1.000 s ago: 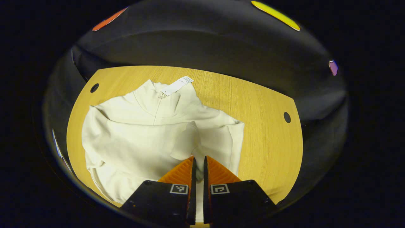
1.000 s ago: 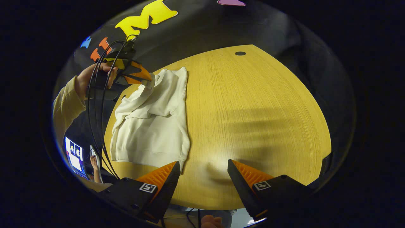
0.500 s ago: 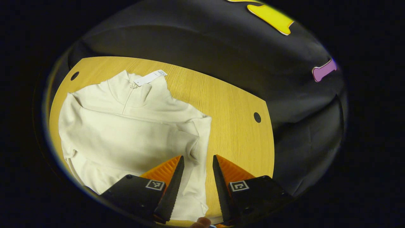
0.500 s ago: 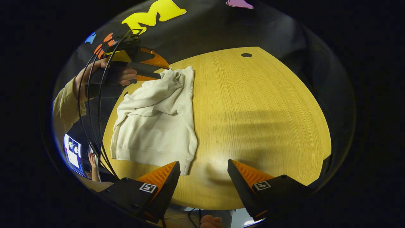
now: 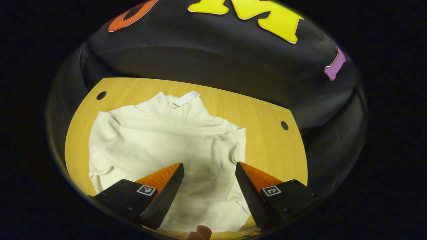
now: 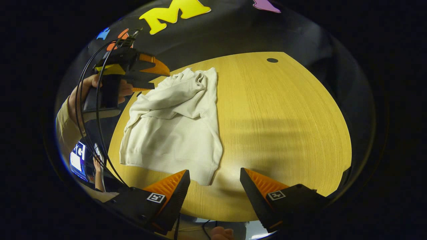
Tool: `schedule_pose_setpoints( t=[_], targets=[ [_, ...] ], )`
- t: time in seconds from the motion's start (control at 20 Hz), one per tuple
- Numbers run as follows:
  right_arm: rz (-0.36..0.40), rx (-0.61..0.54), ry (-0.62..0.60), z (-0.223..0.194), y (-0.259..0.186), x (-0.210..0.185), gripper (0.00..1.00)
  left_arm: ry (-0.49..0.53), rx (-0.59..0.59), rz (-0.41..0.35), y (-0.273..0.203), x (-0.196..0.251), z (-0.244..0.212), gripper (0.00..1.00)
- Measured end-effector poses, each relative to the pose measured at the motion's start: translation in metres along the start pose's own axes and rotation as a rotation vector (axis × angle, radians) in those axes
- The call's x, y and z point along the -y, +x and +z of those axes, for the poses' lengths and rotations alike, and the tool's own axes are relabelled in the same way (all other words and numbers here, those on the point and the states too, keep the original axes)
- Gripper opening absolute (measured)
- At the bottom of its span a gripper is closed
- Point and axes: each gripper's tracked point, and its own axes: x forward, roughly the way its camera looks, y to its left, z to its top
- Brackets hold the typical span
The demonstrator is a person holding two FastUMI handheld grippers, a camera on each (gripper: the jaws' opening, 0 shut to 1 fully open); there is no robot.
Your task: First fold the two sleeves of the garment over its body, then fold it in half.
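The cream garment (image 5: 166, 150) lay on the wooden table (image 5: 263, 140), sleeves folded over its body (tag at the collar). Left gripper (image 5: 209, 168) and right gripper (image 6: 215, 176) both hovered with fingers spread, holding nothing.

We see the cream zip-neck sweatshirt (image 5: 160, 146) lying on the round-cornered wooden table (image 5: 267, 146), twd its left side in the right gripper view, w/ a white paper tag (image 5: 185, 98) at its collar, far end.
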Motion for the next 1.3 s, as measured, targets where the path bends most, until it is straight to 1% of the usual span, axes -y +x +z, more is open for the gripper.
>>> schedule_pose_setpoints(
  t=[0.1,0.2,0.25,0.3,0.45,0.55,0.6,0.65,0.7,0.85,0.95,1.0,1.15,1.25,1.3],
  targets=[
    [0.011,-0.012,-0.028,-0.002,0.006,-0.01,0.94,-0.025,-0.007,0.017,-0.011,-0.028,-0.014,0.99],
    [0.022,-0.025,-0.027,-0.002,0.013,-0.018,0.95,-0.017,0.006,0.053,-0.024,-0.061,-0.029,1.0],
    [0.019,-0.028,-0.036,-0.001,0.017,-0.019,0.89,-0.005,0.011,0.087,-0.032,-0.08,-0.038,0.99],
    [0.008,-0.026,-0.046,0.001,0.021,-0.018,0.94,0.001,0.018,0.109,-0.04,-0.097,-0.046,1.0],
    [-0.024,0.008,-0.035,0.014,0.031,-0.008,0.95,-0.009,0.004,0.182,-0.075,-0.152,-0.084,0.99],
    [-0.04,-0.001,-0.024,0.015,0.036,0.0,0.95,0.005,-0.005,0.242,-0.096,-0.181,-0.103,0.99],
    [-0.049,-0.01,-0.019,0.015,0.037,0.004,0.89,0.008,-0.013,0.265,-0.107,-0.192,-0.112,0.99],
    [-0.058,-0.021,-0.018,0.014,0.04,0.008,0.89,0.007,-0.016,0.281,-0.118,-0.201,-0.119,0.99],
    [-0.067,-0.03,-0.02,0.013,0.043,0.012,0.95,0.004,-0.02,0.294,-0.128,-0.209,-0.126,0.99],
    [-0.088,-0.057,-0.031,0.008,0.046,0.019,0.95,-0.033,-0.053,0.345,-0.159,-0.231,-0.147,0.99],
    [-0.091,-0.079,-0.026,0.004,0.049,0.018,0.94,-0.074,-0.103,0.356,-0.175,-0.239,-0.165,0.99],
    [-0.088,-0.094,-0.019,0.001,0.051,0.017,0.95,-0.096,-0.137,0.349,-0.182,-0.239,-0.174,0.99],
    [-0.069,-0.135,0.0,-0.006,0.054,0.01,0.95,-0.161,-0.25,0.301,-0.201,-0.229,-0.2,0.99],
    [-0.044,-0.163,0.021,-0.011,0.059,0.002,0.94,-0.2,-0.309,0.287,-0.214,-0.219,-0.212,0.99],
    [-0.049,-0.176,0.031,-0.012,0.062,0.003,0.95,-0.209,-0.351,0.279,-0.222,-0.212,-0.22,0.98]
  ],
)
